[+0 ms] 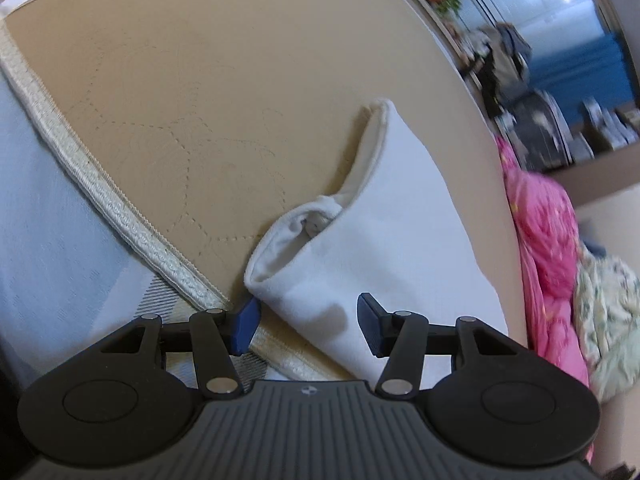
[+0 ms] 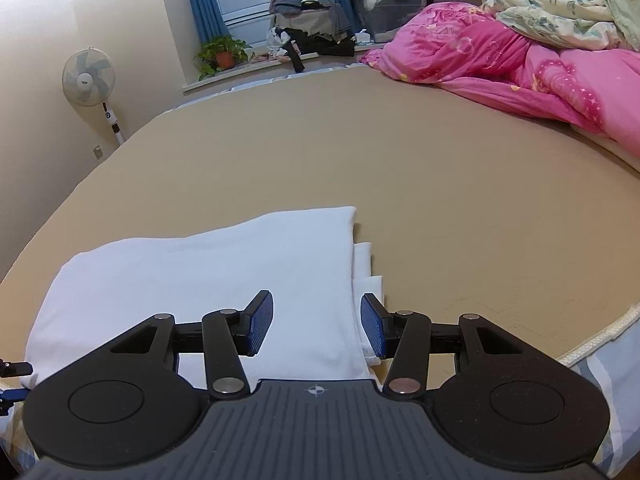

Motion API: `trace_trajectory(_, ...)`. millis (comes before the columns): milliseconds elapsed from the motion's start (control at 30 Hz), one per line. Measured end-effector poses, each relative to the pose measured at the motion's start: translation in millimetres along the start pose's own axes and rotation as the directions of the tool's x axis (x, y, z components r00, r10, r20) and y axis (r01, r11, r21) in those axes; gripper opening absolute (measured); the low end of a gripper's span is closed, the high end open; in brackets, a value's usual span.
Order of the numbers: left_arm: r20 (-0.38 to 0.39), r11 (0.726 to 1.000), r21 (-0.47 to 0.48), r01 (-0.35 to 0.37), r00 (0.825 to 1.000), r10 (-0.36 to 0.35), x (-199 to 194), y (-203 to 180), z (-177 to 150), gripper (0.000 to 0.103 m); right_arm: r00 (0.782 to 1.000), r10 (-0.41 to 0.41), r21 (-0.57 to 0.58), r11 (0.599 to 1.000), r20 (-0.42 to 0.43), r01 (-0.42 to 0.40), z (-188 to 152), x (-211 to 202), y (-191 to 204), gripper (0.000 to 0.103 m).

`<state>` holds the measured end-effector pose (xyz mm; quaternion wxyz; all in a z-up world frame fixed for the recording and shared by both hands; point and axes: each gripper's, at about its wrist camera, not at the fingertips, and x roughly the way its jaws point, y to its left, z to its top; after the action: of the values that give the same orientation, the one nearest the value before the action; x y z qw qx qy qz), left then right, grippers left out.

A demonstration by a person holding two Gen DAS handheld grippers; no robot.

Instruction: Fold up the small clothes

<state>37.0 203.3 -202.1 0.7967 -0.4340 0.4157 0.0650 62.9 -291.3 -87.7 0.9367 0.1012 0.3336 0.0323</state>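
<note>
Found the white garment [image 2: 200, 280] lying near the front edge of the tan bed [image 2: 360, 160], already folded into a compact stack with layered edges showing on its right side. Judged the fold largely done: top layer smooth, lower layers peeking out a little unevenly, perhaps one last fold or a squaring-up left; could not tell whether more clothes waited. Saw the right gripper [image 2: 317, 326] spread wide over the stack's near right edge, pinching nothing. Saw the left gripper [image 1: 306, 324] likewise spread, straddling the stack's rolled near corner [image 1: 280, 248] by the mattress piping [image 1: 120, 208], gripping nothing. Noted a pink quilt [image 2: 500, 64] and a floral one [image 2: 568, 4] heaped at the far right. As for containers: spotted a clear lidded bin [image 2: 390, 8] by the window, with something pale inside, too far to name; beside it a loose pile of dark clothes [image 2: 308, 20], and a potted plant [image 2: 222, 54] on the sill.
</note>
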Motion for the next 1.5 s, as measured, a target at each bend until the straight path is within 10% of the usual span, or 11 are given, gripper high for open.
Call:
trace_trajectory(200,0.1,0.998,-0.045,-0.05,0.994,0.054,2.9,-13.0,-10.5,0.057,1.0,-0.003,0.013,1.0,-0.005,0.003,-1.8,-1.2,-1.6,0.051)
trace_trajectory(400,0.154,0.986,0.065,-0.153,0.978,0.142,1.9,-39.1,-22.8,0.011,0.999,-0.027,0.021,0.999,-0.024,0.027,-2.1,-1.6,-7.3,0.051)
trace_trajectory(767,0.15,0.938,0.236,-0.253,0.963,0.222,-13.5,-104.9,-10.0,0.007,0.969,-0.188,0.089,0.975,-0.161,0.205,-2.1,12.6,-48.6,0.051)
trace_trajectory(1200,0.262,0.783,0.48,-0.395,0.917,0.302,-8.2,-209.0,-51.9,0.006,0.973,-0.148,0.158,0.972,-0.176,0.176,4.1,13.7,-82.1,0.051)
trace_trajectory(1367,0.281,0.663,0.694,-0.282,0.953,0.111,-3.7,-318.2,-126.6,0.005,0.973,-0.175,0.146,0.97,-0.149,0.197,5.9,9.5,-91.2,0.051)
trace_trajectory(1500,0.14,0.563,0.822,-0.089,0.989,-0.048,14.9,-382.4,-217.5,0.006,0.973,-0.182,0.165,0.965,-0.143,0.205,5.2,7.5,-102.3,0.051)
